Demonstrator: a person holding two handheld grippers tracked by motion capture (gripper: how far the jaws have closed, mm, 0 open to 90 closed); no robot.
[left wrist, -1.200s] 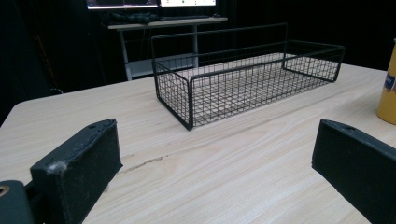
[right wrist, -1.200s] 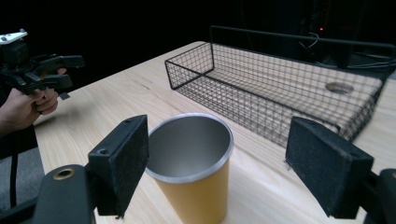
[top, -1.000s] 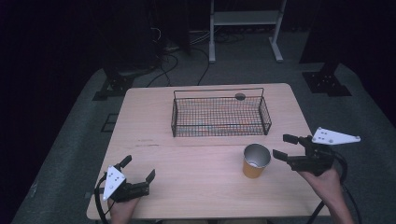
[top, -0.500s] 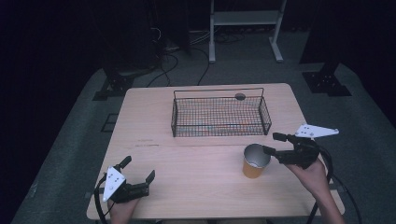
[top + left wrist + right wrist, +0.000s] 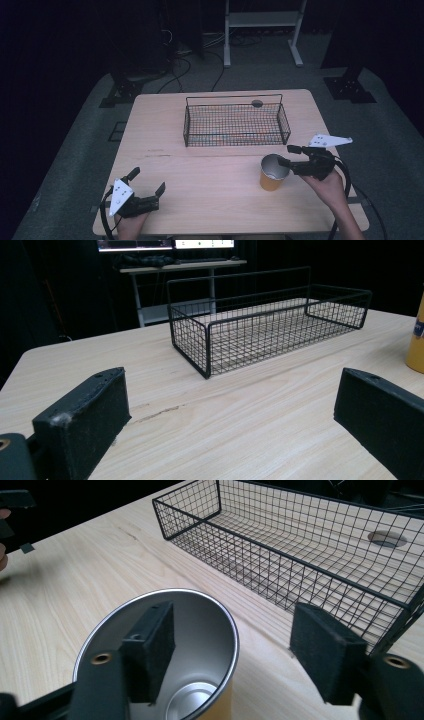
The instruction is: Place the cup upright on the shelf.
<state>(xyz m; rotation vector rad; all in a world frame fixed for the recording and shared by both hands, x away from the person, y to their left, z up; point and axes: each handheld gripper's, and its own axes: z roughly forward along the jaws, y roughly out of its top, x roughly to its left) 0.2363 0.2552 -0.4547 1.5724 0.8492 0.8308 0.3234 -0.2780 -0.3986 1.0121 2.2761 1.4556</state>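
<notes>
At the table's right front, I have my right gripper (image 5: 289, 155) straddling the rim of the orange cup with the silver metal inside (image 5: 272, 175); its jaws have just been closing, one inside, one outside, not yet pressing. My left gripper (image 5: 147, 181) rests released near the front left edge.

We see a black wire basket (image 5: 235, 120) standing empty toward the far side of the light wood bench (image 5: 200, 175). Just behind it a round grommet hole (image 5: 257, 103) sits in the benchtop. Beyond, a white metal stand (image 5: 262, 20) and cables (image 5: 200, 55) lie on the grey floor.
</notes>
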